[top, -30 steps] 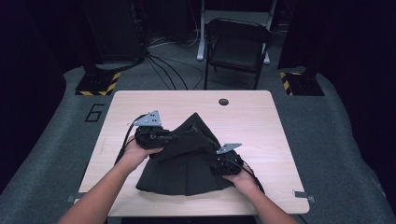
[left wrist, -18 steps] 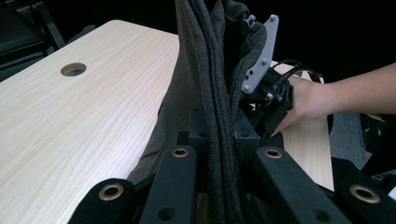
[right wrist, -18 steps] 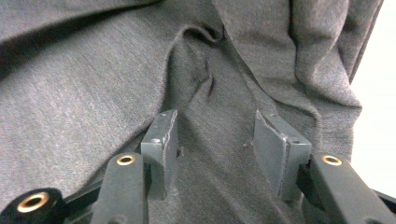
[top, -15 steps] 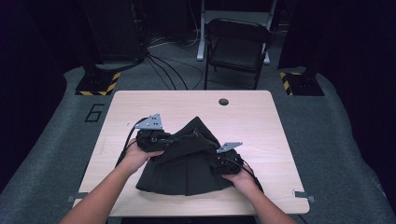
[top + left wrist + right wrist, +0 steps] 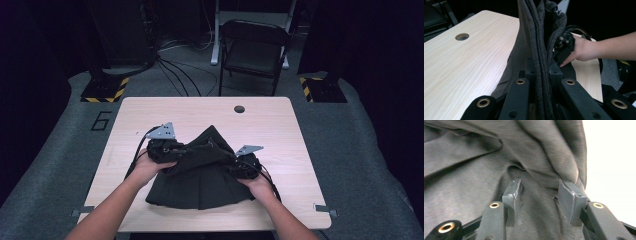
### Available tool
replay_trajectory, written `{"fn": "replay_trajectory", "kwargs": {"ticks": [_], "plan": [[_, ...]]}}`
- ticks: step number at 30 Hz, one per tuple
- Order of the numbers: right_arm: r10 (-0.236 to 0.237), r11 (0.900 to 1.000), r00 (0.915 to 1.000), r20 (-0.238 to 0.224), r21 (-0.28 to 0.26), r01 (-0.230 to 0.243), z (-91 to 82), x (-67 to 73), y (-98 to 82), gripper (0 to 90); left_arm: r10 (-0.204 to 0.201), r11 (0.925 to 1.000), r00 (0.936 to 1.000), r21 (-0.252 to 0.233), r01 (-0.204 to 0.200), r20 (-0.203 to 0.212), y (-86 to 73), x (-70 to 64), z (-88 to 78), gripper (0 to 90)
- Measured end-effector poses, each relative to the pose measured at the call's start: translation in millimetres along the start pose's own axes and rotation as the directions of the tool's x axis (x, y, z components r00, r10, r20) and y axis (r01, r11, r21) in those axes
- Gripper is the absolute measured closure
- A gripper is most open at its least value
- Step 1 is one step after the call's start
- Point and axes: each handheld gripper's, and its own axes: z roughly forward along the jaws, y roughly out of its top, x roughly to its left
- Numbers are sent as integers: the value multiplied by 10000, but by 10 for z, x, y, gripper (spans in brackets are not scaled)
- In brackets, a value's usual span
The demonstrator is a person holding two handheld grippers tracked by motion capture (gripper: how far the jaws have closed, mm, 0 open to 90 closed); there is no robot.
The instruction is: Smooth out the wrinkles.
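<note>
A dark grey garment lies bunched on the wooden table, with a fold raised to a peak in its middle. My left gripper is at the garment's left edge, shut on several layers of the cloth, which stand upright between its jaws. My right gripper is at the garment's right side, and the left gripper view shows it in a hand. Its jaws have just been closing. They stand apart over the garment, with a hump of fabric between the pads.
A round cable hole is in the table's far middle. A black folding chair stands behind the table, with cables on the floor. Bare wood lies to the right of the cloth.
</note>
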Motion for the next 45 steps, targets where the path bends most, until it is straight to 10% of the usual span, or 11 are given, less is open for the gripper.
{"fn": "replay_trajectory", "kwargs": {"ticks": [32, 45], "plan": [[554, 9981, 9978, 377, 244, -563, 58, -159, -80, 510, -165, 9978, 9893, 662, 70, 1447, -595, -278, 394, 824], [-358, 9993, 9978, 559, 137, 351, -195, -69, -86, 506, -266, 9918, 9831, 1274, 33, 1813, -810, -406, 555, 821]]}}
